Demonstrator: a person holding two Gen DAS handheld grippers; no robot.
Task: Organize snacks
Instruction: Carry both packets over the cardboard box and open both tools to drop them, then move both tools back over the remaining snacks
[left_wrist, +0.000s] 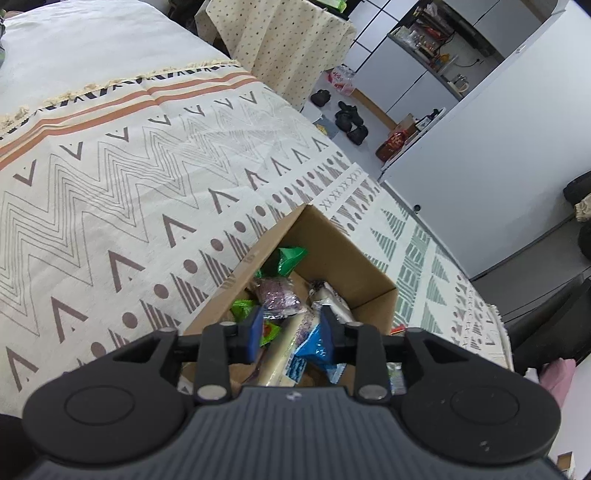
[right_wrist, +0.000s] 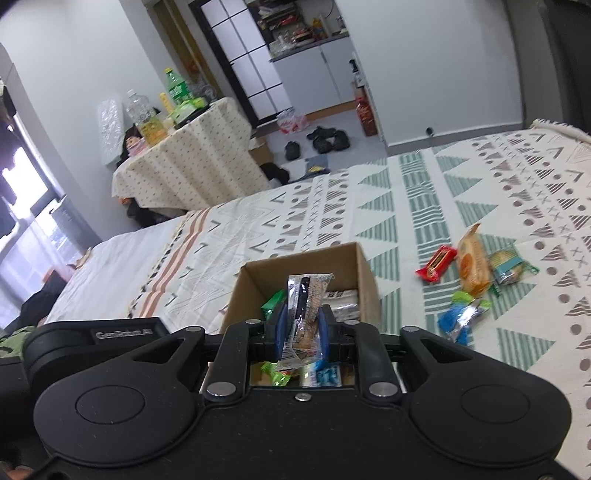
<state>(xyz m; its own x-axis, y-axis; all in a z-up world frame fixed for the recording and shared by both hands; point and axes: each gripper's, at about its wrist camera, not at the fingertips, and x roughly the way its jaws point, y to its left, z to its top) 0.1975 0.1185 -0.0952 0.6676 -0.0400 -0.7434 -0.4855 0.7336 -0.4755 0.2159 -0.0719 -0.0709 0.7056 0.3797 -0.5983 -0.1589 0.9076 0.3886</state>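
Cardboard gives the landmark: an open box (right_wrist: 364, 269) on the patterned bedspread (right_wrist: 424, 206), already partly filled with packets. The right gripper (right_wrist: 301, 328) hangs just above the box, its blue pads pinching a clear-and-silver snack packet (right_wrist: 308, 302) that stands upright between them, over the box's open top. By my reading, the step in hand is the drop: this packet is carried to the box and has yet to be let go.

The left gripper (left_wrist: 291, 332) is also over the box, near its nearer edge, with its fingers (left_wrist: 255, 336) spread and nothing between them. Below it inside the box lie a green packet (left_wrist: 290, 258), a purple-speckled one (left_wrist: 279, 295) and a blue one (left_wrist: 314, 343).

To the right of the box, well apart from it on the bedspread, loose snacks remain: a red bar (right_wrist: 437, 264), an orange biscuit pack (right_wrist: 472, 264), a teal cracker pack (right_wrist: 511, 267) and a blue-and-silver packet (right_wrist: 460, 319) with a green wrapper touching it.

The next move seems to call for lowering the held packet a little into the box, toward the free space at its far side, then opening the pads. After that, a reach rightward from the box for the loose group would follow; the task looks somewhat past halfway.
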